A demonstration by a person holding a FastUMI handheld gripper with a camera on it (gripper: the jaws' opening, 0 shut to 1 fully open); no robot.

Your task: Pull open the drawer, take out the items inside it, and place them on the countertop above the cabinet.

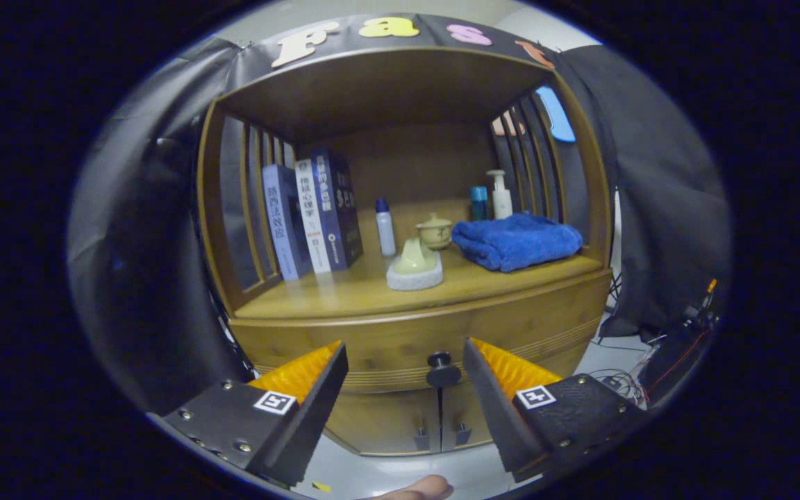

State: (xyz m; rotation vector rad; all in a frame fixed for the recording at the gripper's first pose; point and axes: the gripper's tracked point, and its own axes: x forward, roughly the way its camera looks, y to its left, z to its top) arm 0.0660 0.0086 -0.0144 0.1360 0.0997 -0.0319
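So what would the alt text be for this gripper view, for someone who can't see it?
The gripper is open, its jaws wide apart and lined up on the dark round knob of a closed wooden drawer, not touching it. On the countertop above stand books, a small bottle, a lidded cup and a folded blue towel.

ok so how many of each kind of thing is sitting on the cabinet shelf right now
books: 4
bottles: 3 (a small one mid-shelf, two at the back behind the towel)
lidded cup: 1
pale ornament on a white base: 1
folded blue towel: 1
total: 10
The gripper is open, its fingers either side of the drawer knob, not touching it.
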